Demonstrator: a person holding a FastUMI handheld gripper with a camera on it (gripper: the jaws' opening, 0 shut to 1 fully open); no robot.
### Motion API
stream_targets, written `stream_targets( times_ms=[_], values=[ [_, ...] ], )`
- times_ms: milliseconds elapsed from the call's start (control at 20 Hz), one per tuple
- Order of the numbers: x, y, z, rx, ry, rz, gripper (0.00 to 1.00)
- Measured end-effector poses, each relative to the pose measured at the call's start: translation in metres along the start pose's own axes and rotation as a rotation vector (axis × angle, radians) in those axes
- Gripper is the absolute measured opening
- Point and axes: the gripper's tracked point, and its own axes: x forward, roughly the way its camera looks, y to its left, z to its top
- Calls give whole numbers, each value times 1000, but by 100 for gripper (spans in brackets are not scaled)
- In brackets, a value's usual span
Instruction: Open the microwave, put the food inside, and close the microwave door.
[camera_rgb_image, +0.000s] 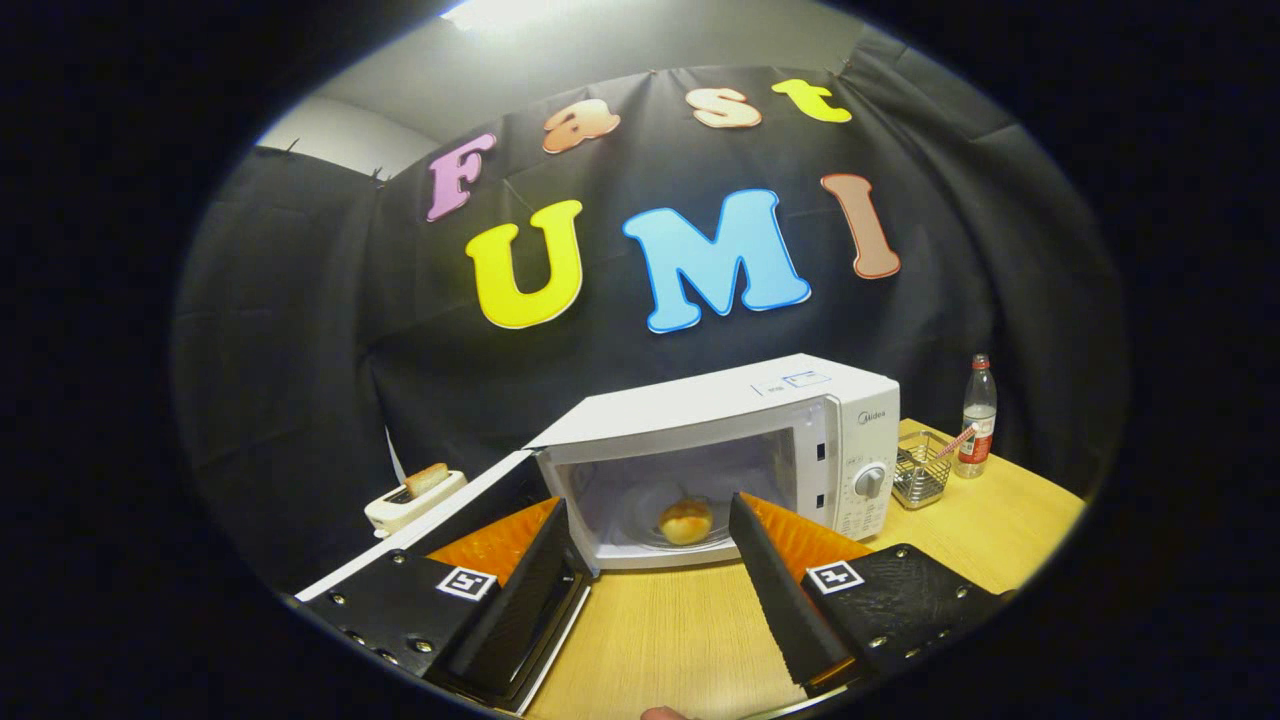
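Observation:
A white microwave (760, 420) stands on the wooden table (680, 620) with its door (470, 500) swung open to the left. Inside the cavity a golden bread roll (686, 521) rests on the glass turntable. My gripper (650, 520) is open and holds nothing. Its two fingers spread wide just in front of the cavity's mouth, and the roll lies beyond them, seen through the gap. The left finger (520, 590) overlaps the lower part of the open door.
A white toaster (412, 497) with a slice of bread in it stands left of the open door. Right of the microwave sit a wire basket (921, 470) and a clear plastic bottle (977, 417). Bare tabletop stretches between the fingers and to the right.

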Motion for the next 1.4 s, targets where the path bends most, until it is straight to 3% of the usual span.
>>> stream_targets(
  times_ms=[350,750,1150,1400],
  values=[
    [-76,71,5,-50,-33,125,97],
    [-126,173,-19,-80,20,361,97],
    [-147,264,-66,-151,119,583,97],
    [-143,279,-107,-180,205,634,97]
  ],
)
